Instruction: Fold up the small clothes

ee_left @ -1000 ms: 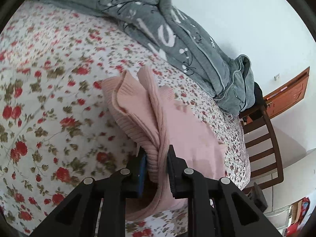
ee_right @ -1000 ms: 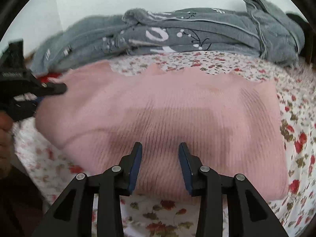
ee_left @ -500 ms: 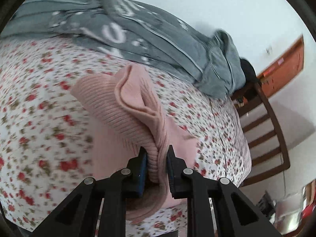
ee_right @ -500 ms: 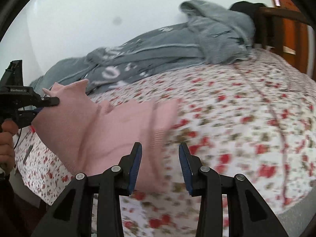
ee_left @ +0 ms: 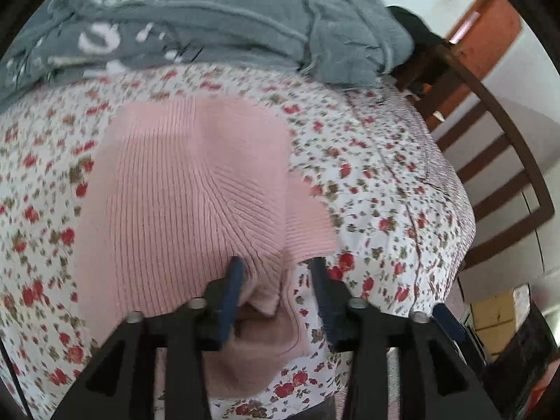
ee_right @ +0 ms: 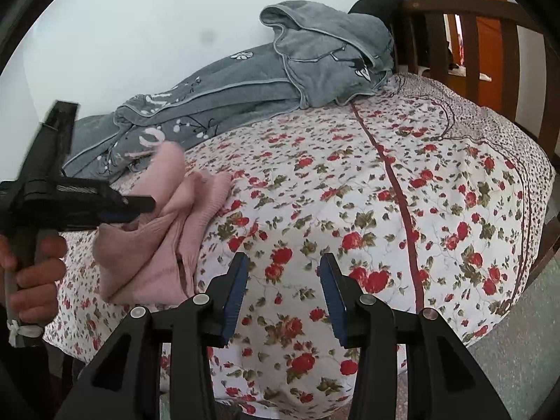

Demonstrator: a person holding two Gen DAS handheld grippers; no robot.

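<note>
Pink ribbed knit garment (ee_left: 182,189) folded over, lying on floral bedsheet (ee_left: 367,161).

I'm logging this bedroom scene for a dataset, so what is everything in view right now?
sweater: one, pink, folded on the bedspread near the left gripper
bedspread: one, white with red flowers, covering the bed
blanket: one, grey, bunched along the wall at the far side
chair: one, dark wood, past the bed's end
door: one, orange-brown, behind the chair
left gripper: one, black with blue pads, open over the sweater's edge
right gripper: one, black with blue pads, open above bare bedspread
hand: one, gripping the left gripper's handle
</note>
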